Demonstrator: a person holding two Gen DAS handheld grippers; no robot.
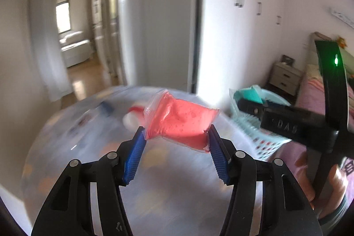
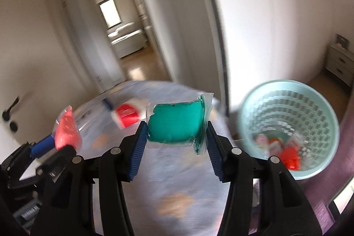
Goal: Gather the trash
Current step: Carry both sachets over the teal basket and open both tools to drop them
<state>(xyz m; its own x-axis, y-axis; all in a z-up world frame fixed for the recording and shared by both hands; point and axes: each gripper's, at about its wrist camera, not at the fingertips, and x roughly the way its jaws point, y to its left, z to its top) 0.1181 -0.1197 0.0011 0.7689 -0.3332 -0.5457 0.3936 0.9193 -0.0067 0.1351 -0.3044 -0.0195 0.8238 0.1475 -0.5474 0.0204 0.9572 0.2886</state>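
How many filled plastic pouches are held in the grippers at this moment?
2. The red pouch is clamped in the left gripper; the green pouch is clamped in the right gripper. More pouches may lie in the basket, blurred.

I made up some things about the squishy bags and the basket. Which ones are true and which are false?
1. The left tool holds a pink bag. True.
2. The right tool holds a yellow bag. False: its bag is a green bag.
3. The light blue basket is empty. False: some trash, including something orange-red, lies inside.
4. A red and white packet lies on the table. True.
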